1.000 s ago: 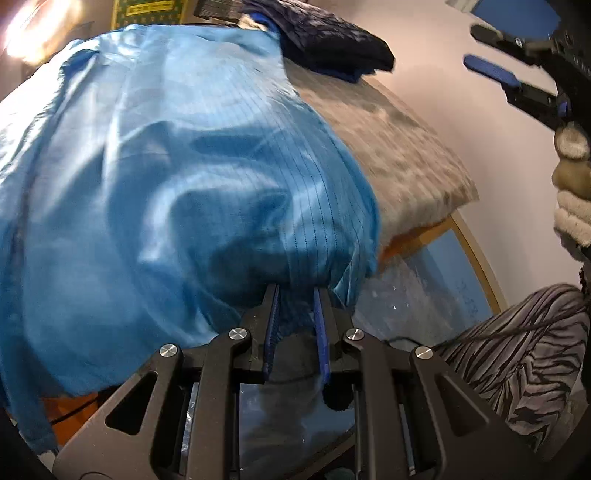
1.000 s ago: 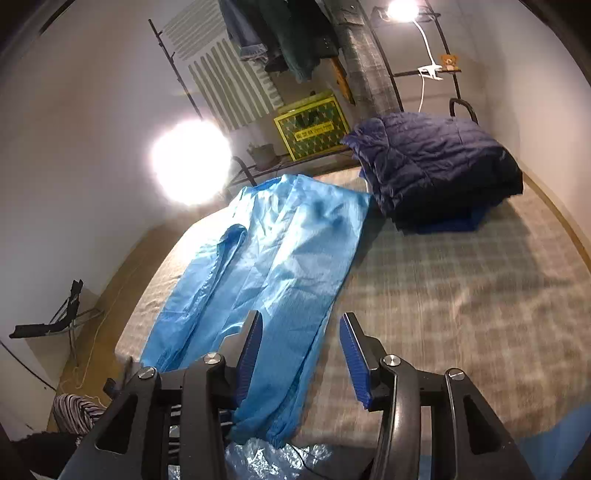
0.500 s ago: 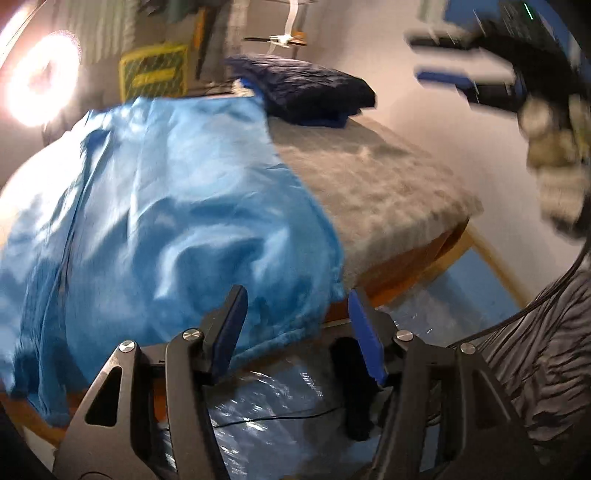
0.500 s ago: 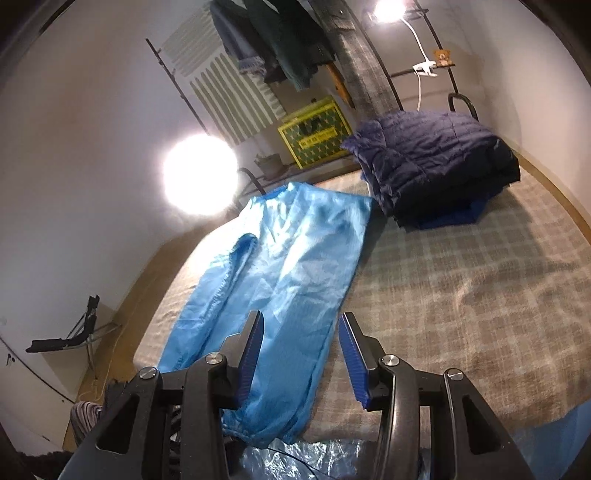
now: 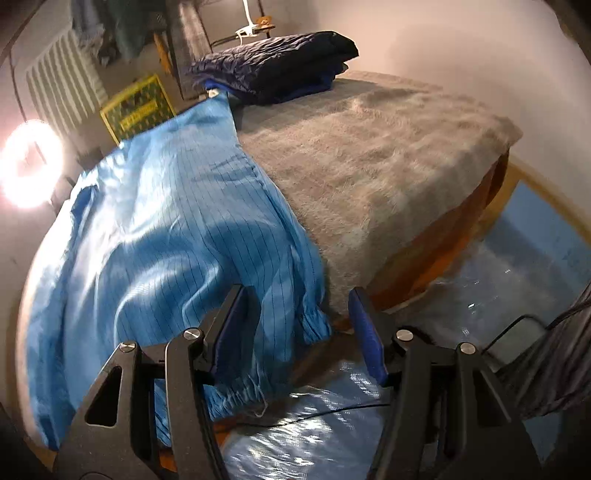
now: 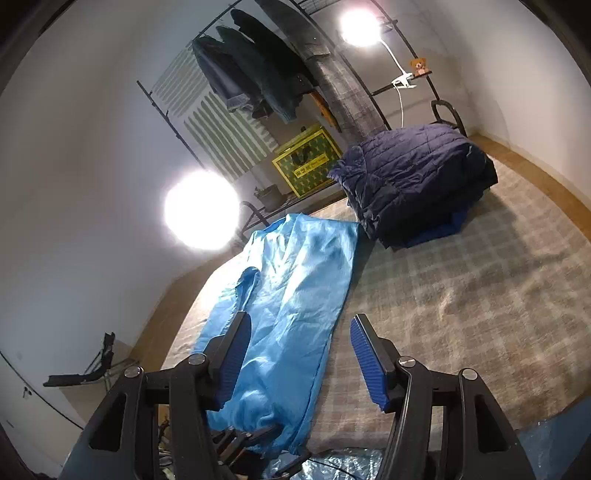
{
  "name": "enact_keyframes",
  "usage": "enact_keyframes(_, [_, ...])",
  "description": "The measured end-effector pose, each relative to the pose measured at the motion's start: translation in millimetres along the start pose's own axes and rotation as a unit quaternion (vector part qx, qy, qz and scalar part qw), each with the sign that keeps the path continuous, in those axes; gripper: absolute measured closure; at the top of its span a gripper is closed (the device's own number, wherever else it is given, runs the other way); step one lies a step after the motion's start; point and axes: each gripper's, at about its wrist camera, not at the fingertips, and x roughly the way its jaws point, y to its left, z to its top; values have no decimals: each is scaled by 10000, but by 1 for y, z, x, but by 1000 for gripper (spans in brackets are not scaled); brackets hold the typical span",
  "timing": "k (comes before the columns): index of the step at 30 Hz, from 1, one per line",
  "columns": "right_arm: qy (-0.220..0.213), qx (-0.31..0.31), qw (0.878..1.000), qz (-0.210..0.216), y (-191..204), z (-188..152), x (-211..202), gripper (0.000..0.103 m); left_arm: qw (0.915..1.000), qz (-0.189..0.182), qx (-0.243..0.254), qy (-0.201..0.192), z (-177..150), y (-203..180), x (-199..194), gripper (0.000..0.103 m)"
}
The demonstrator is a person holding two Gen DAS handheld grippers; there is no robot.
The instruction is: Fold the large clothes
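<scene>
The blue garment (image 5: 173, 229) lies spread along the left side of the bed (image 5: 369, 155), its 2 gathered cuffs hanging over the near edge. The left gripper (image 5: 295, 325) hovers above those cuffs, jaws parted, gripping nothing. The right gripper (image 6: 299, 354) is opening over the garment's near end, empty. A folded navy quilt (image 6: 417, 177) sits at the far end.

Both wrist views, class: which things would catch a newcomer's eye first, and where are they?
The bright blue garment stands out, spread lengthwise down the left side of the bed, its cuffs hanging over the near edge. At the bed's far end lies a folded navy jacket. Two glaring lamps also draw the eye, one left of the garment, one high by the clothes rack.
</scene>
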Motion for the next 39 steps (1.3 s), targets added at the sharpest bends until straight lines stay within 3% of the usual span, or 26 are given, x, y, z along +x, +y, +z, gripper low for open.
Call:
enact_keyframes(4, [84,56,9999,37,-2,0,7,43,9999,37,31,-92,0,8,3,67])
enact_keyframes(8, [257,181,9994,113,-6,-2,20,43,9991,-395,-111,-108,2,21,-1,84])
enact_keyframes(9, [311,222,9992,118,-7,-3,24,43,9977,-598,-306,-88,3,28,-3,90])
enact_keyframes(12, [481,378,9980,130,-12,-2,40,43,9891,-1172,-892,-86,5,47,-11,95])
enact_keyframes(21, [826,864,9928,24,-28,17,107,42,9686,-1723,-1784,-193,8,80,-32,97])
enact_keyframes(31, [1245,1387,9819,-331,-49,30,232,43,9441,-2066,-2501,-586,16,106,-59,103])
enact_keyframes(35, [1467,1440,9776,-457,-48,25,273,49,9417,-2067,-2569,-672,17,108,-64,103])
enact_keyframes(37, [1553,1503,9755,-404,-48,23,288,62,9443,-2007,-2515,-692,17,109,-65,103])
enact_keyframes(39, [1634,1484,9742,-464,-47,23,298,69,9473,-1942,-2462,-655,14,108,-62,103])
